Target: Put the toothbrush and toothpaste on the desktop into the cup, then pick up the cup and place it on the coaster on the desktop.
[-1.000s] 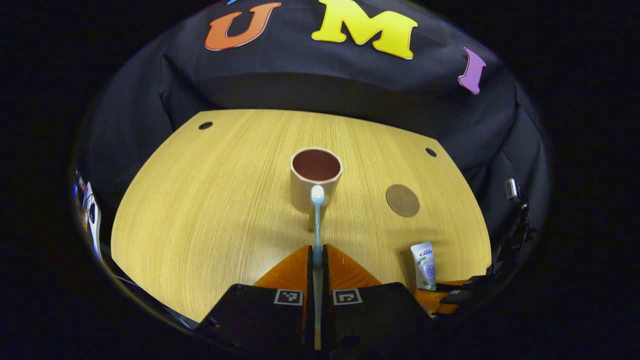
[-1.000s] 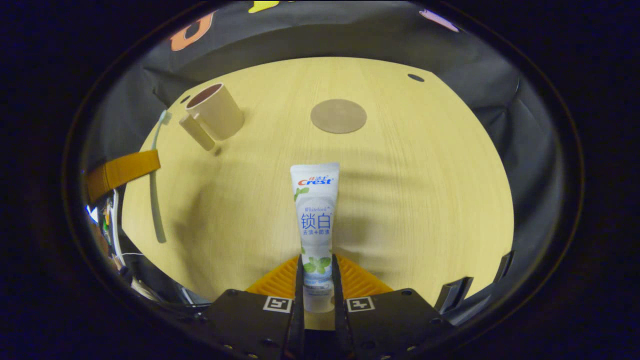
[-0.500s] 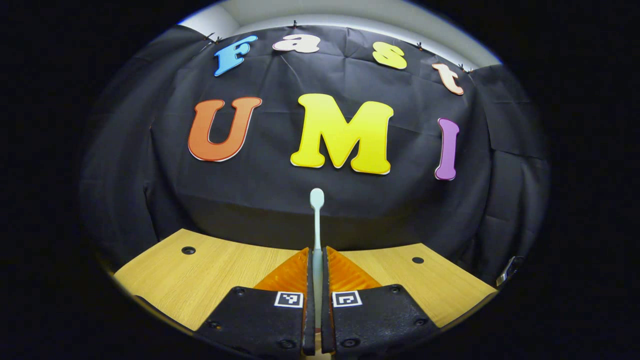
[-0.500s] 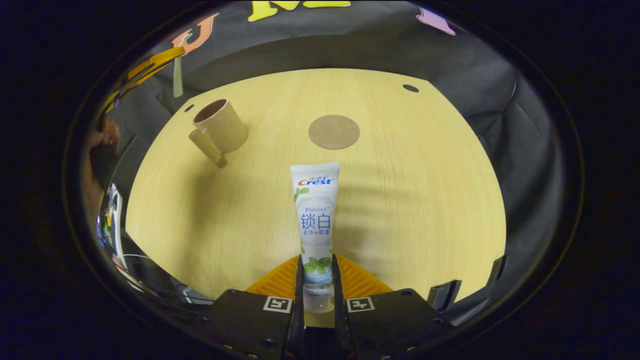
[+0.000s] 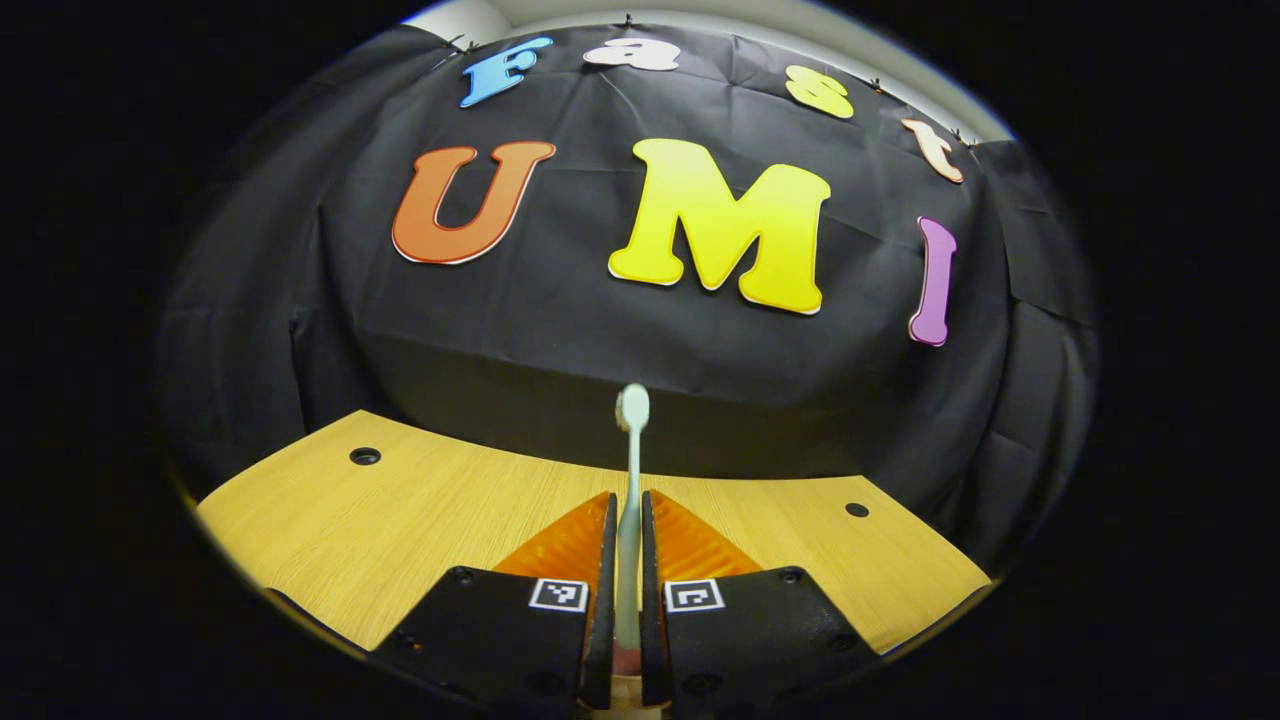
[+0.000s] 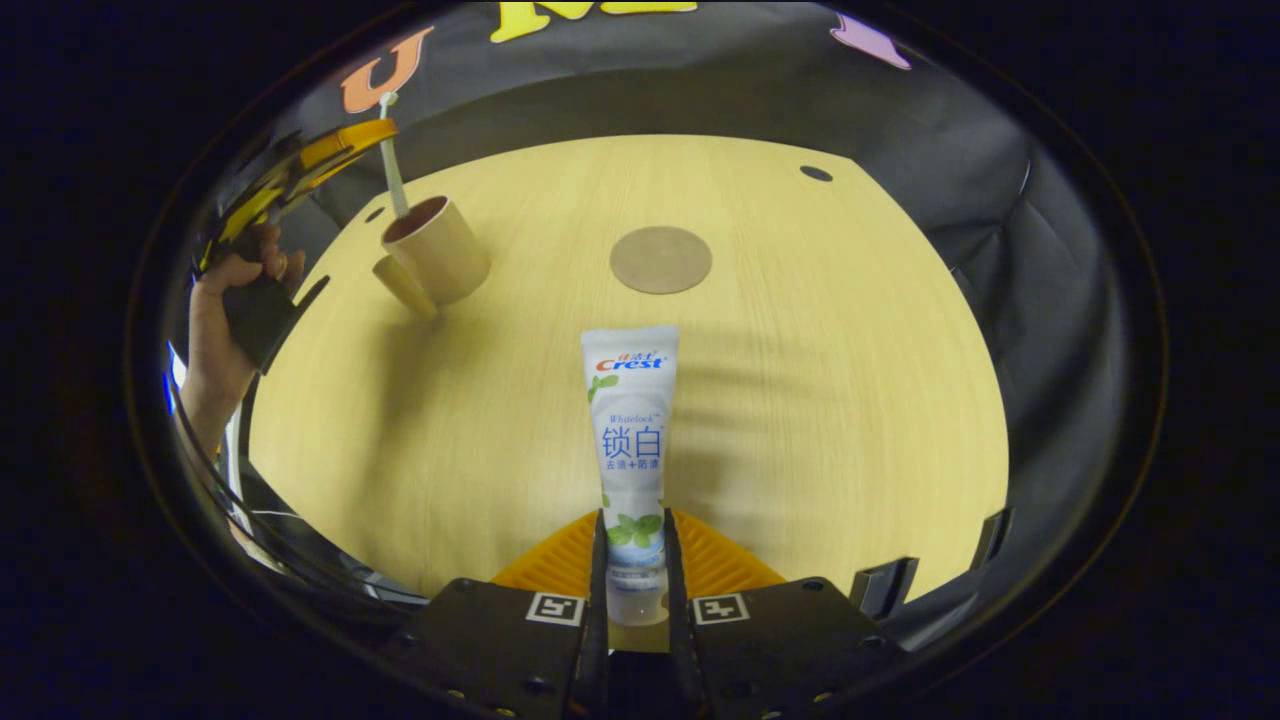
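While the left gripper (image 5: 625,590) pinched the toothbrush (image 5: 630,470) by its handle, both fingers pressed against the thin shaft and the brush head pointed forward toward the booth's cloth wall, above the far edge of the wooden worktop (image 5: 430,510). Seen from the right gripper view, that gripper (image 6: 340,150) was held by a hand (image 6: 225,320) over the tan cup (image 6: 435,245), with the toothbrush's lower end reaching down at the cup's rim; whether it touched inside could not be told. The cup, with a handle on its near side, stood on the worktop's far left. The right gripper (image 6: 635,590) was closed on the lower end of the toothpaste tube (image 6: 630,420), which stretched forward above the worktop. The round brown coaster (image 6: 661,259) lay bare, well apart from the cup.
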